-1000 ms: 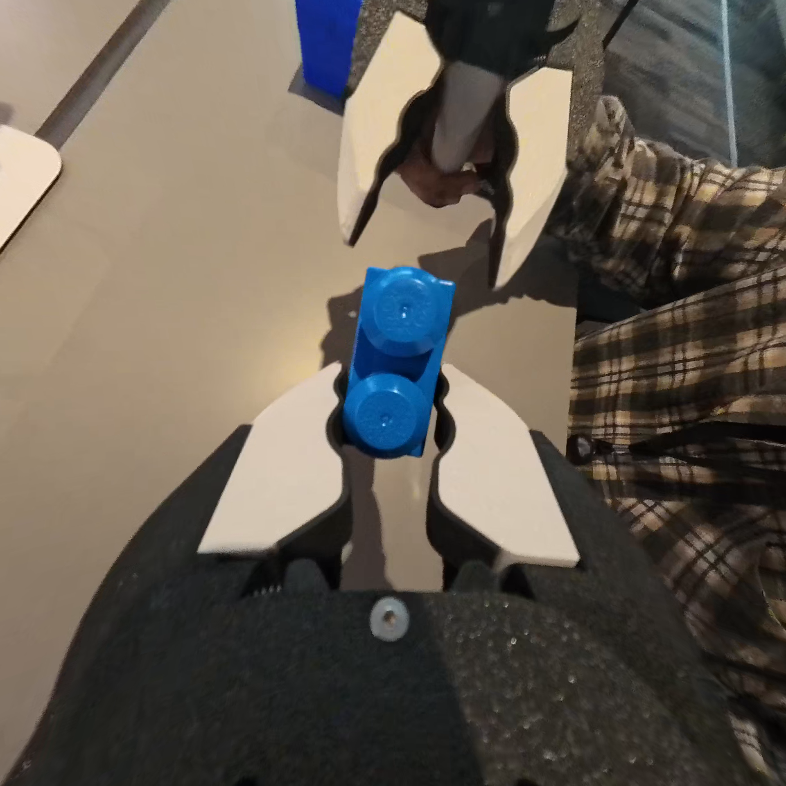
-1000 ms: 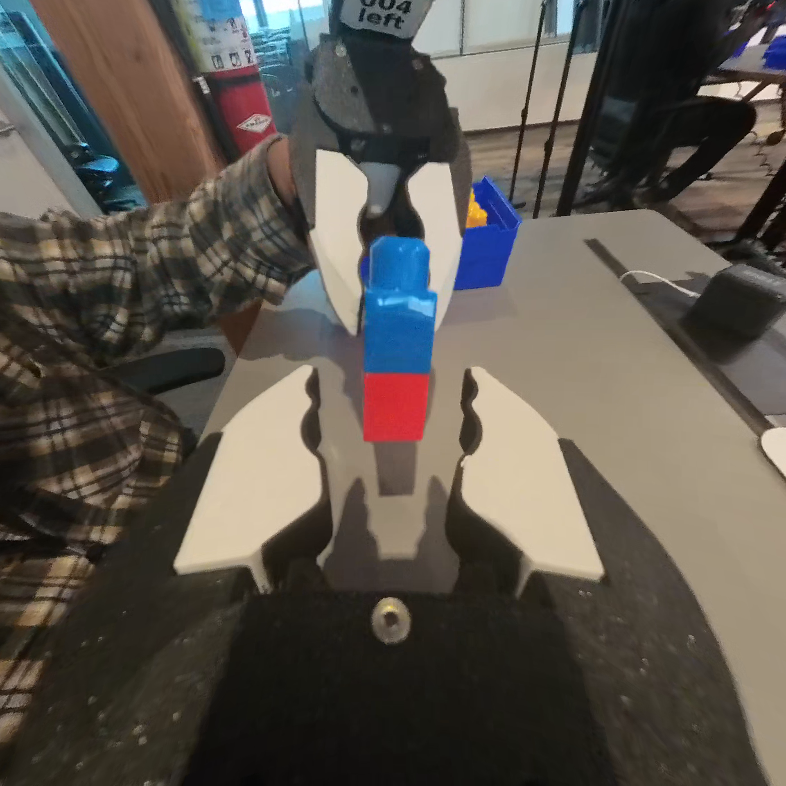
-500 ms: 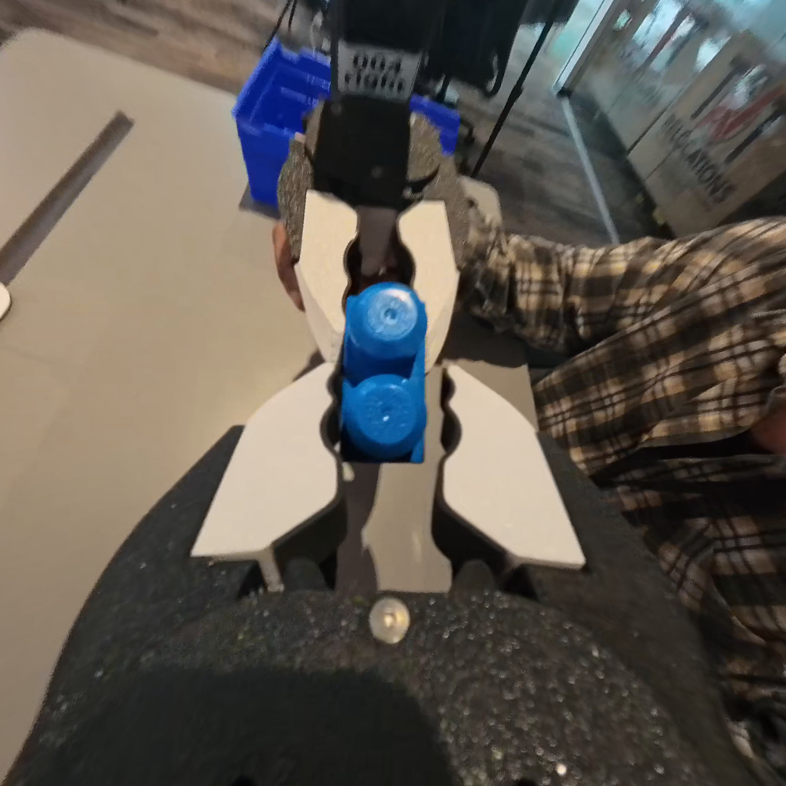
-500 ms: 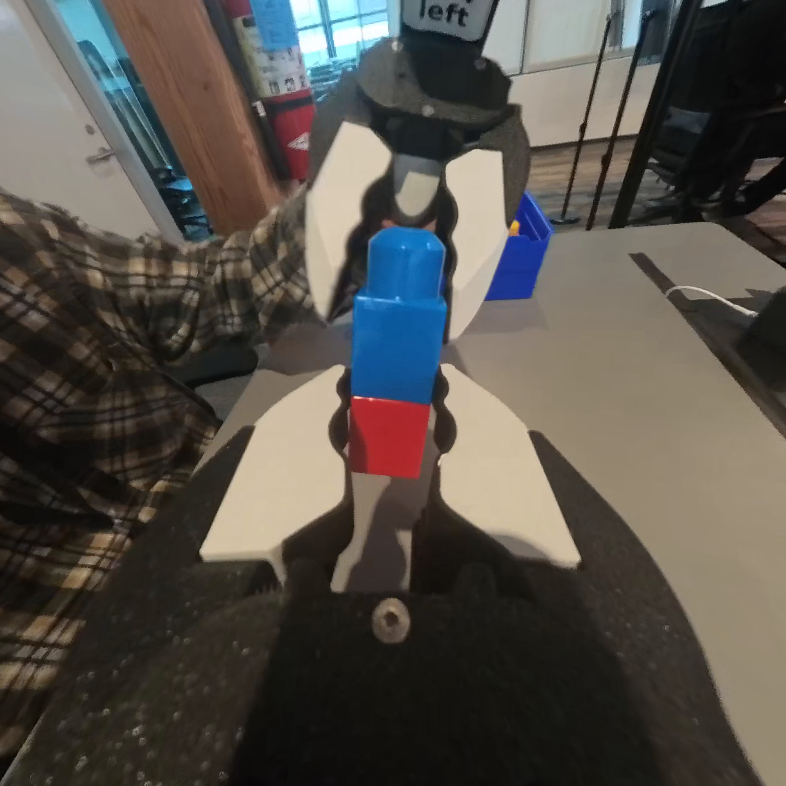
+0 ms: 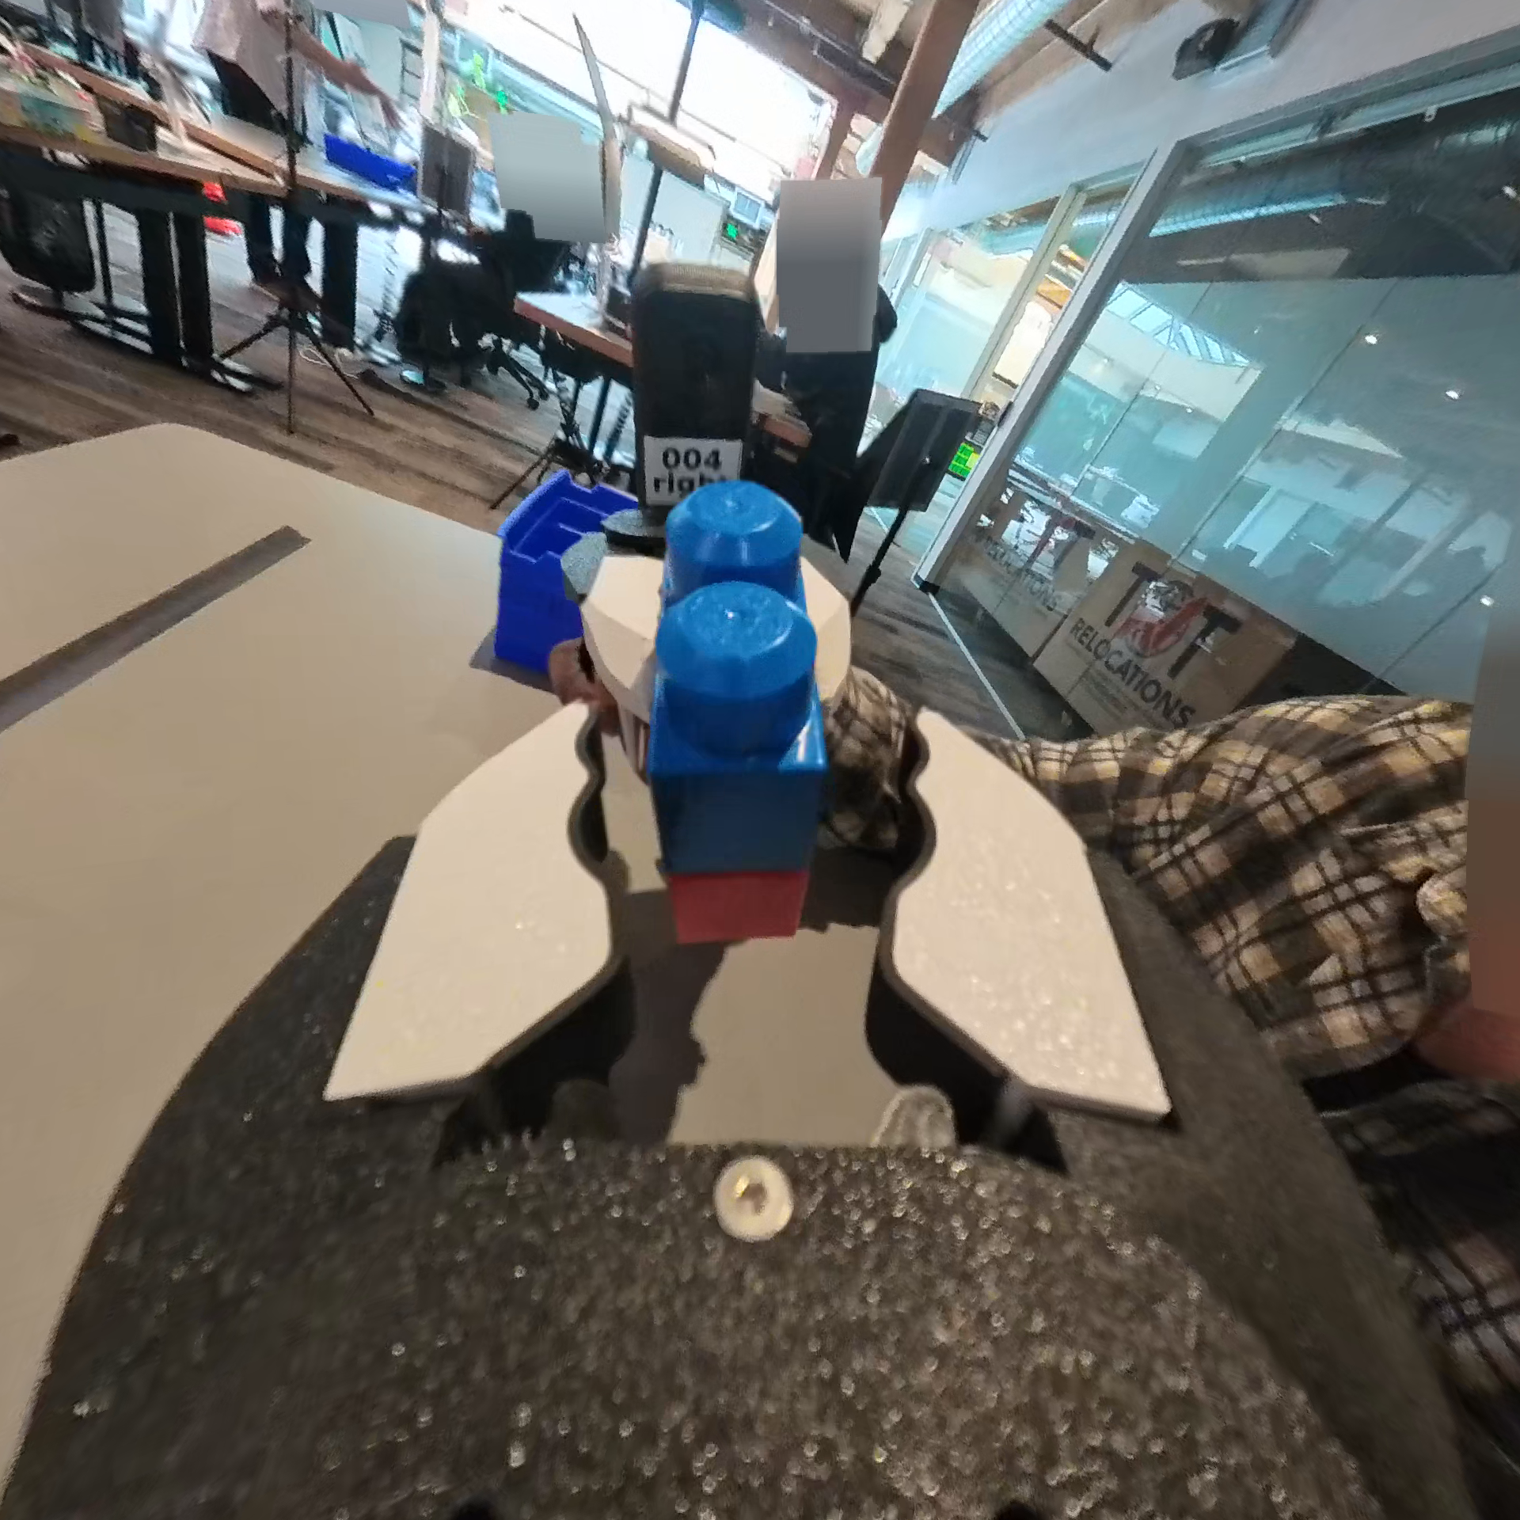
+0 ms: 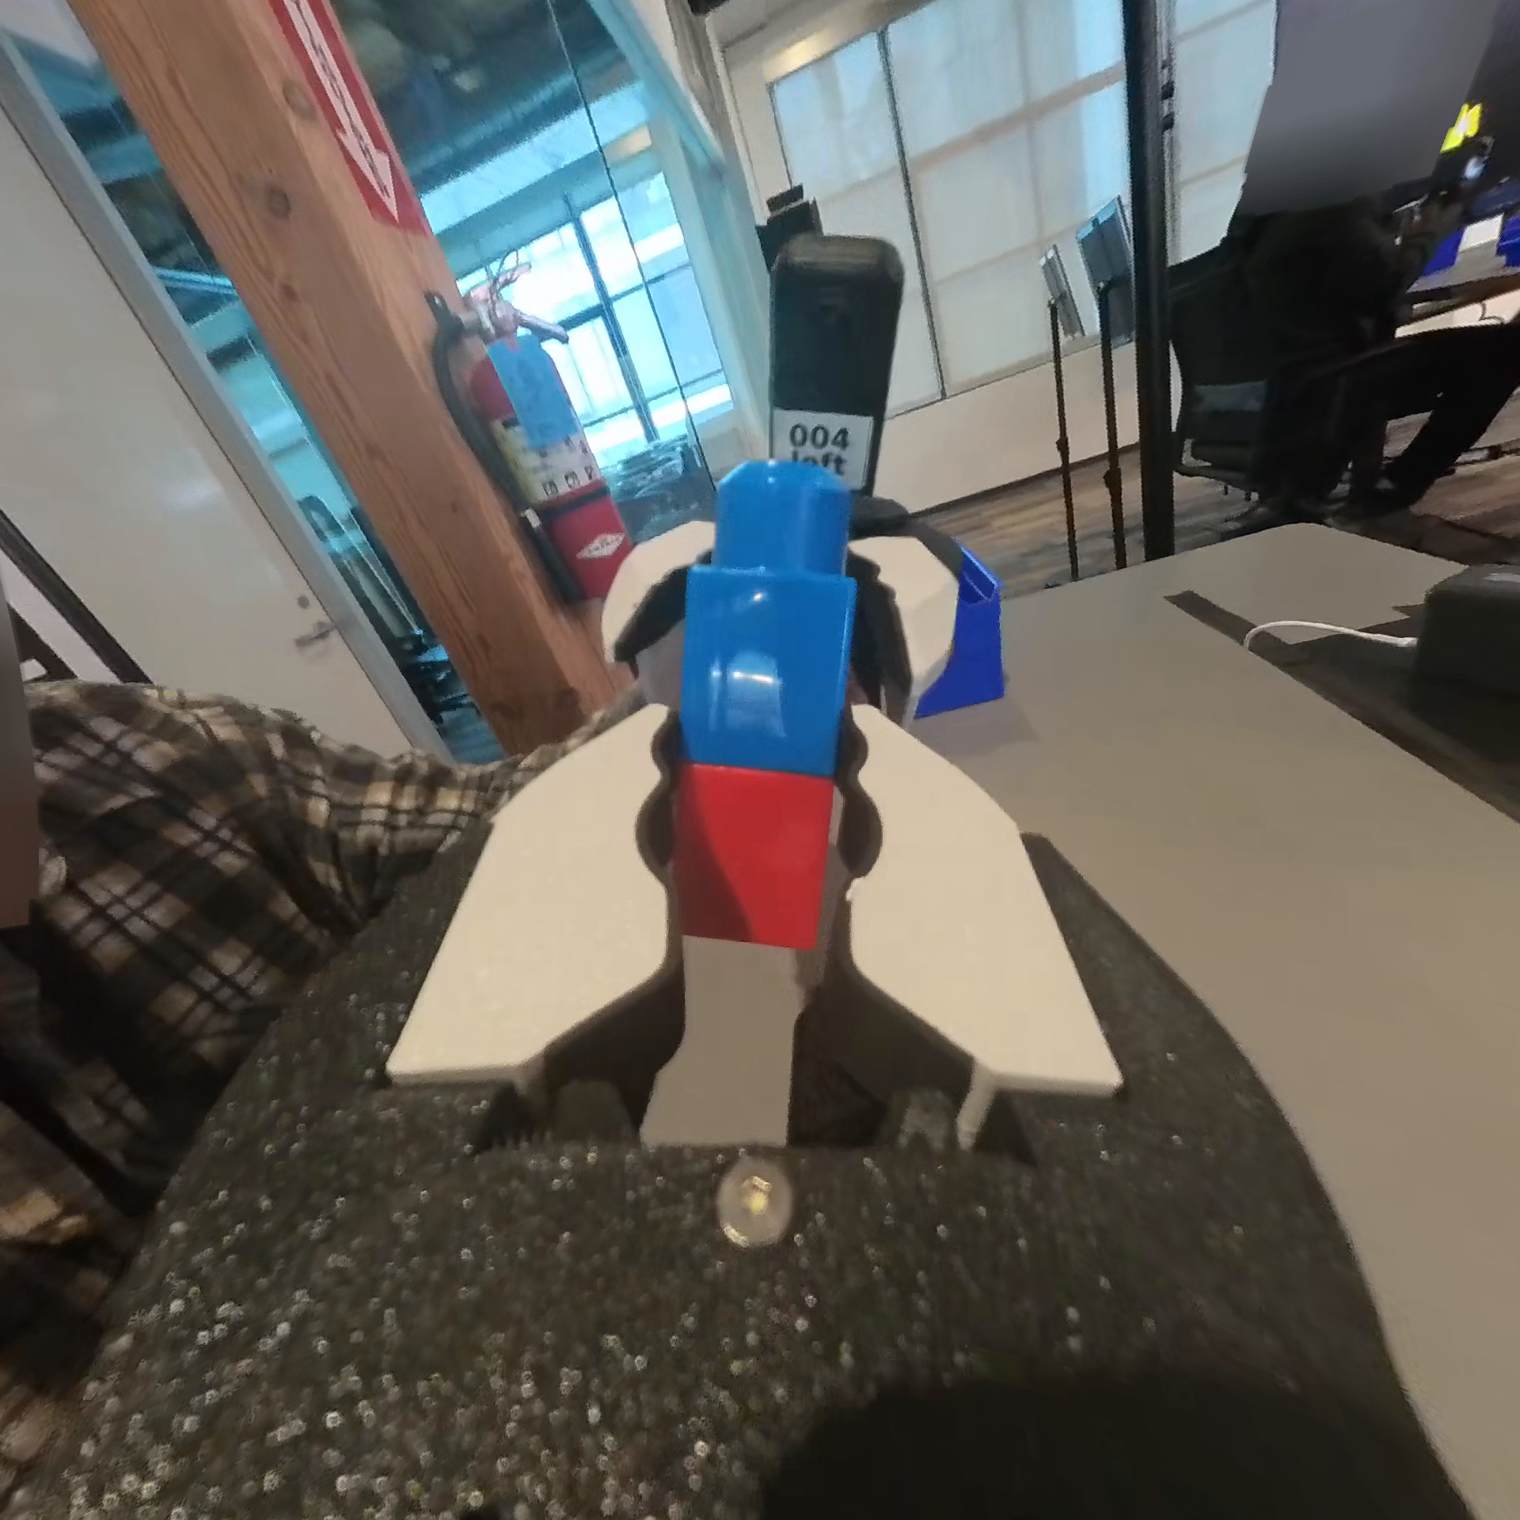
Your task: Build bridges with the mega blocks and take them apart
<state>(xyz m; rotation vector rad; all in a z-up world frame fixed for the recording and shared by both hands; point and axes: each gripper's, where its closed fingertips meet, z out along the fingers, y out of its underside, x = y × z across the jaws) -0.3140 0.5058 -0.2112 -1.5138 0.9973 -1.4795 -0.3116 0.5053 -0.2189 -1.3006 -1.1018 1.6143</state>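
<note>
Nearest in the left wrist view, the left gripper (image 5: pixel 744 810) stands spread wide, its fingers (image 5: pixel 493 913) clear of the stack on both sides and holding nothing. Between them hangs the stack: a blue block (image 5: pixel 736 740) with two studs, pressed onto a red block (image 5: pixel 734 903). In the right wrist view the right gripper (image 6: pixel 761 810) is closed on the red block (image 6: pixel 753 855), lifted off the table (image 6: pixel 1234 781). These are hollow plastic, light, stiff and glossy, so likely slippery; the flat side walls look the best place to pinch, not the round studs. Pulling them apart should need a firm straight tug. Beyond sits a blue bin (image 5: pixel 543 592)
</note>
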